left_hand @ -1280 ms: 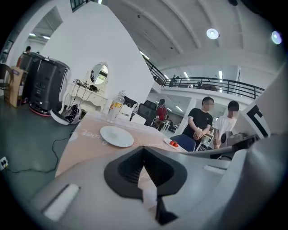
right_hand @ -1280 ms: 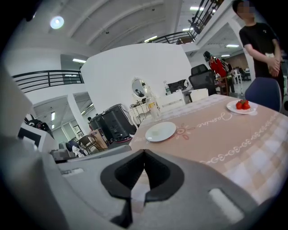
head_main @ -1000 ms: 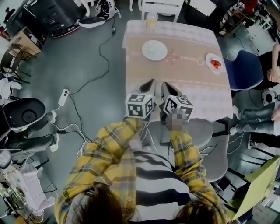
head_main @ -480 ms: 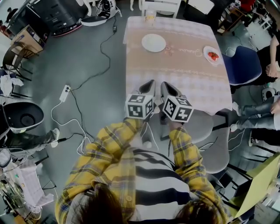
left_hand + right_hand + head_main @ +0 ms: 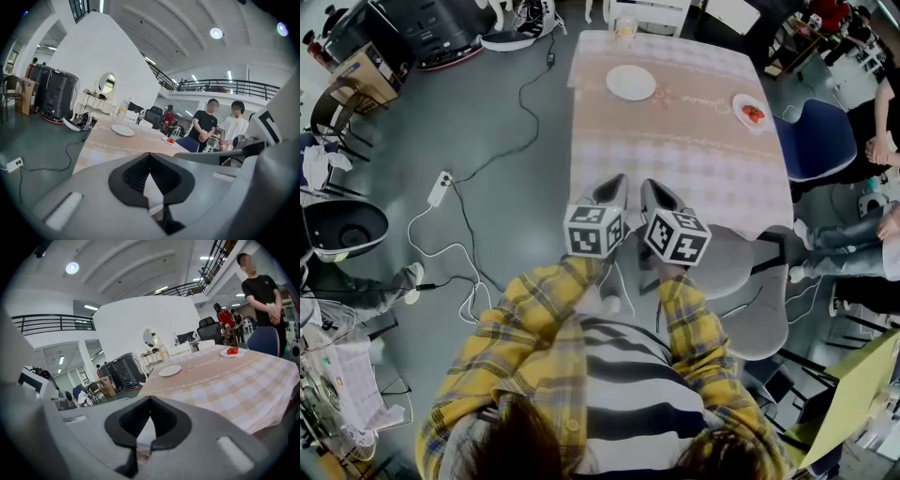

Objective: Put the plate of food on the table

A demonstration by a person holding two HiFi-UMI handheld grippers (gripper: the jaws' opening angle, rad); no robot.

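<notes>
Left gripper and right gripper are both pinched closed on nothing at the near edge of the table, mid-frame; plate of food sits at its upper-right edge, so I'd open the right jaws early and come in low at the rim.

The plate of food, a small white dish holding red pieces, lies flat near the far right edge of the table, a long rectangular top covered by a pale checked cloth.
</notes>
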